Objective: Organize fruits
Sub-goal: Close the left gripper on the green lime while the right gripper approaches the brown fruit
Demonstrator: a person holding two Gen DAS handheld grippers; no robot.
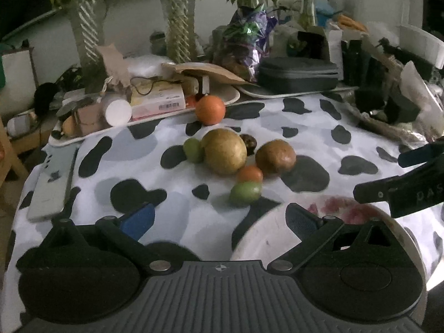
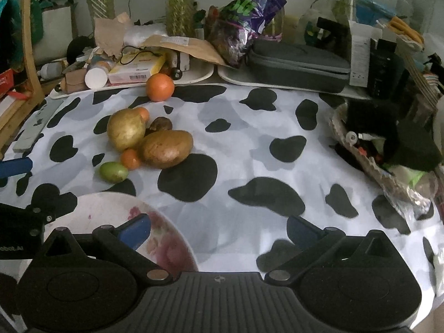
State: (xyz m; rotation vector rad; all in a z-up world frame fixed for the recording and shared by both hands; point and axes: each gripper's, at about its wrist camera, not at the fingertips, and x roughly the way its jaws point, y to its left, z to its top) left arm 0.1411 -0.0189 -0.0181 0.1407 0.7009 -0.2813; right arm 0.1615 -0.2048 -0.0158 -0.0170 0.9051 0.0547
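Cluster of round fruits (image 2: pixel 149 141) mid cow-print tablecloth (image 2: pixel 249 127); floral white plate (image 2: pixel 111 211) before it; lone orange fruit (image 2: pixel 160 87) behind.

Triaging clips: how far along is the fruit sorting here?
Nothing looks done: the floral bowl holds no fruit. Nothing in hand: left gripper and right gripper are both open. Left: the big orange, the green fruit and the rest of the cluster on the cloth.

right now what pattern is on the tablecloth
Black and grey cow-style blotches on a white tablecloth; the right wrist view shows it best.
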